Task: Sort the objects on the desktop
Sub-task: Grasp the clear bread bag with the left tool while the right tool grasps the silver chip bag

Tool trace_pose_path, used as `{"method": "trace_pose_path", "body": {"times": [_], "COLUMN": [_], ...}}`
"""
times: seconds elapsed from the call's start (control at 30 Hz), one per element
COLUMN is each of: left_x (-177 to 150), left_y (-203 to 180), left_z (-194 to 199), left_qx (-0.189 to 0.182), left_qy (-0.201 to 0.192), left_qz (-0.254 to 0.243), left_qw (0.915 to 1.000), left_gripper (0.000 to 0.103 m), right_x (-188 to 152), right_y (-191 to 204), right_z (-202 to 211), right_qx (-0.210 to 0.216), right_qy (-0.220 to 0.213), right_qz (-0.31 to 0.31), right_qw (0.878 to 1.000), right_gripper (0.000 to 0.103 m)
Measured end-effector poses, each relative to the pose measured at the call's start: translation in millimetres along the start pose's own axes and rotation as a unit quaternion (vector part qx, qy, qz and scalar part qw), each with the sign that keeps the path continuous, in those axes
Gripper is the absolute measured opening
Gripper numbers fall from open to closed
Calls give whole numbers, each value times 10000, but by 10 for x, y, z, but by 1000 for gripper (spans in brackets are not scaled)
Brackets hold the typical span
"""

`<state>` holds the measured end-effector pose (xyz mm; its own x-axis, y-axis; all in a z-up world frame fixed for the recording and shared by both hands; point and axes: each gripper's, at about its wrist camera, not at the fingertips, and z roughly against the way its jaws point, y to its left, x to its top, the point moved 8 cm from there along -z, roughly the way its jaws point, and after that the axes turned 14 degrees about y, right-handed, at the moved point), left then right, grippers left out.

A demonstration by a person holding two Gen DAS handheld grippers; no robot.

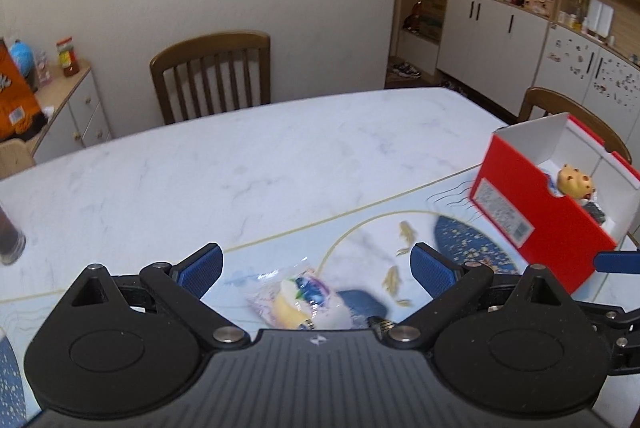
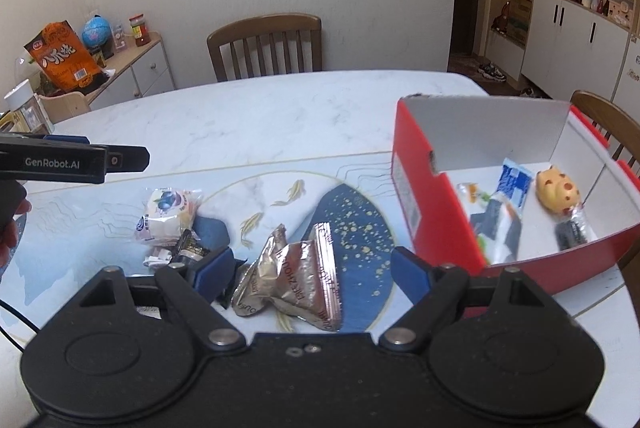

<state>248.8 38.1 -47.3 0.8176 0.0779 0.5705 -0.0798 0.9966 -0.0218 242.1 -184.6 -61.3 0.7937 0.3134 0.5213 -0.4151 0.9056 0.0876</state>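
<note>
Red box (image 2: 436, 228) right, silver packet (image 2: 296, 280) between open right gripper (image 2: 312, 268), seemingly untouched

Both the left gripper (image 1: 316, 266) and right gripper (image 2: 312, 268) are matte black with silver pivot screws, ribbed housings and textured blue fingertip pads (image 1: 430, 268)
</note>
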Motion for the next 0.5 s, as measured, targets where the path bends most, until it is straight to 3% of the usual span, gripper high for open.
{"method": "trace_pose_path", "body": {"times": [0.5], "left_x": [-31], "left_y": [144], "left_z": [-497], "left_qx": [6], "left_qy": [385], "left_qz": [229], "left_qw": [9990], "left_gripper": [101], "right_x": [16], "right_y": [56], "right_z": [-372], "right_qx": [-86], "right_qy": [102], "right_qz": [-95], "right_qw": [9999], "right_gripper": [84]}}
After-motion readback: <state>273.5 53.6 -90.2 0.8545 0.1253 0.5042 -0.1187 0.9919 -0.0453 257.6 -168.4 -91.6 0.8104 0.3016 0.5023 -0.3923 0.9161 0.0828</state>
